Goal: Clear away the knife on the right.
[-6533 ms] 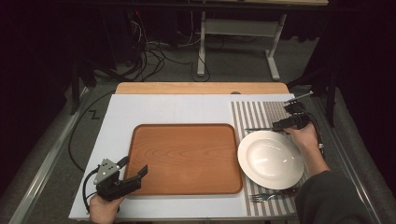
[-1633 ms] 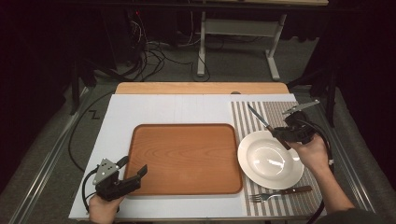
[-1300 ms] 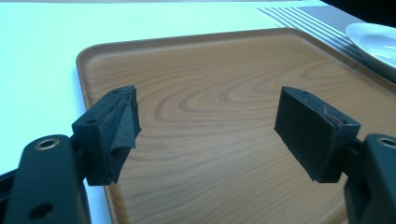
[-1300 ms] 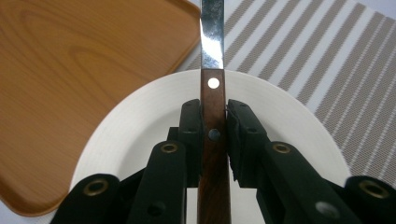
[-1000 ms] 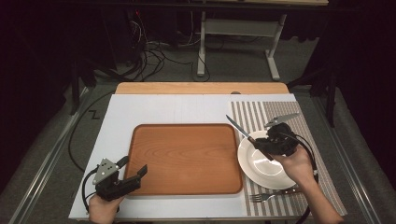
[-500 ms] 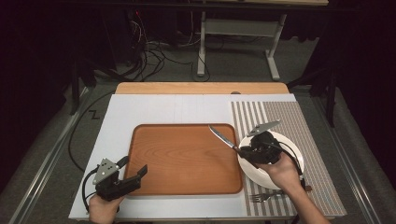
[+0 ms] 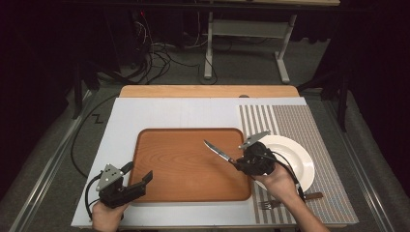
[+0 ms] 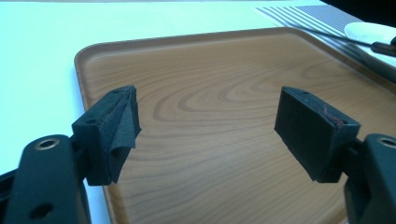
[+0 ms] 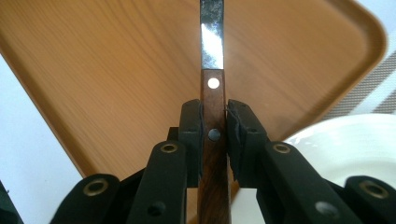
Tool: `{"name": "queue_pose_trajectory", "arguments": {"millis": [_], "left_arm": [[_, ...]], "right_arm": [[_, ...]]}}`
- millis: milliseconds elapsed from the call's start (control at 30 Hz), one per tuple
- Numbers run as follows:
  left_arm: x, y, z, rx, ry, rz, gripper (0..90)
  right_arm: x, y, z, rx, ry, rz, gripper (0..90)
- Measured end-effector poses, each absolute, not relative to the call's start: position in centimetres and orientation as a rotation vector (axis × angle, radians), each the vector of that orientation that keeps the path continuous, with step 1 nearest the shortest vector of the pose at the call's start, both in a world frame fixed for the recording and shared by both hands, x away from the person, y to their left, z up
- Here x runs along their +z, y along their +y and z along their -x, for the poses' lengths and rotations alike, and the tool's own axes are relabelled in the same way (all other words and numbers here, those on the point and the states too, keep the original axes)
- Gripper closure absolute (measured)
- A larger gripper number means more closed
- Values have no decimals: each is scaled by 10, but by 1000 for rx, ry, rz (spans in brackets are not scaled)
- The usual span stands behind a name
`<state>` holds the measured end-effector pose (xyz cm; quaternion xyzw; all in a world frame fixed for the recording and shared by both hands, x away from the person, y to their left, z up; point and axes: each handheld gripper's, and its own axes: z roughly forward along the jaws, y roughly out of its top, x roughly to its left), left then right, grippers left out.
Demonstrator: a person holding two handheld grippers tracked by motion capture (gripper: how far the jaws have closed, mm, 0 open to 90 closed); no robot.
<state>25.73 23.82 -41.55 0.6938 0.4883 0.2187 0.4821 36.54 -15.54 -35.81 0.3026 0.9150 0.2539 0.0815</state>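
My right gripper is shut on the wooden handle of a knife, whose steel blade points up-left over the right part of the brown wooden tray. In the right gripper view the knife runs straight up between the jaws, above the tray. The white plate lies just right of that gripper, on the striped placemat. My left gripper stands open at the tray's front left corner. Its pads have nothing between them, with the tray ahead.
A fork with a wooden handle lies on the striped placemat in front of the plate. A white board covers the table under the tray. The table's wooden back edge faces cables and a stand on the floor.
My right gripper has carried the knife leftward from the placemat's far right, across the plate, to the tray's right part. The left gripper has stayed where it was.
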Motion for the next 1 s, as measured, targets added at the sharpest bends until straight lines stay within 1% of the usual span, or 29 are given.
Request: {"name": "queue_pose_trajectory", "arguments": {"millis": [467,1000], "left_arm": [[-416,238,-258,530,1189,-1692,231],[-416,238,-257,532,1189,-1693,231]], "right_arm": [[-379,-130,-365,658,2789,-874,775],[-397,-124,-362,563,2823,-887,769]]}}
